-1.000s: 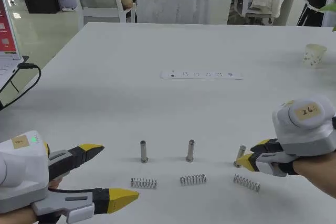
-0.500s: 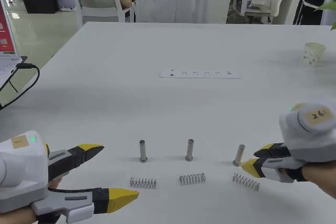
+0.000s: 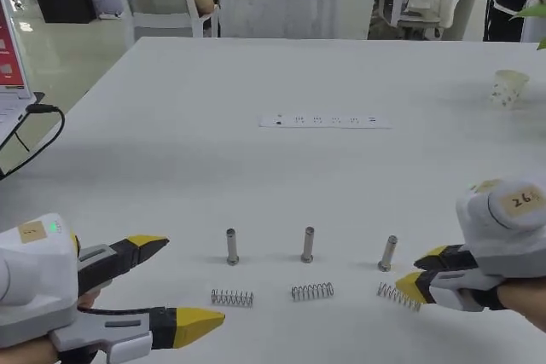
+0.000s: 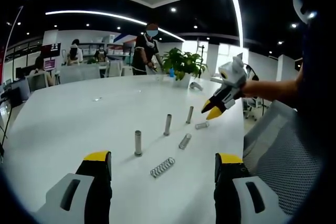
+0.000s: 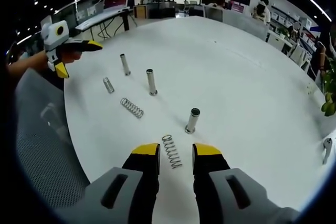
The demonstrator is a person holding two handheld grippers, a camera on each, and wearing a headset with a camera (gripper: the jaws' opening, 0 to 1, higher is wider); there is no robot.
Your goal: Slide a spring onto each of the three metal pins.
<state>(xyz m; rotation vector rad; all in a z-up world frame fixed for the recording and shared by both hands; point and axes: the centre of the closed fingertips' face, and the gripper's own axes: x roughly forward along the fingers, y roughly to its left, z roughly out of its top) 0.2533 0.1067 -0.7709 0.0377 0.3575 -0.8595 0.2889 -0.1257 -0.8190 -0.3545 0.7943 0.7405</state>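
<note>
Right hand-held gripper (image 3: 415,272) has backed off the rightmost pin (image 3: 388,253) to the spring (image 3: 398,296) just before it, jaws narrow, empty. Left hand-held gripper (image 3: 189,280) gapes wide, so a spring pickup looks next.

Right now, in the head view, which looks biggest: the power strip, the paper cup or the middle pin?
1. power strip, longest by far.
2. paper cup.
3. middle pin, about as tall as the cup but much thinner.
</note>
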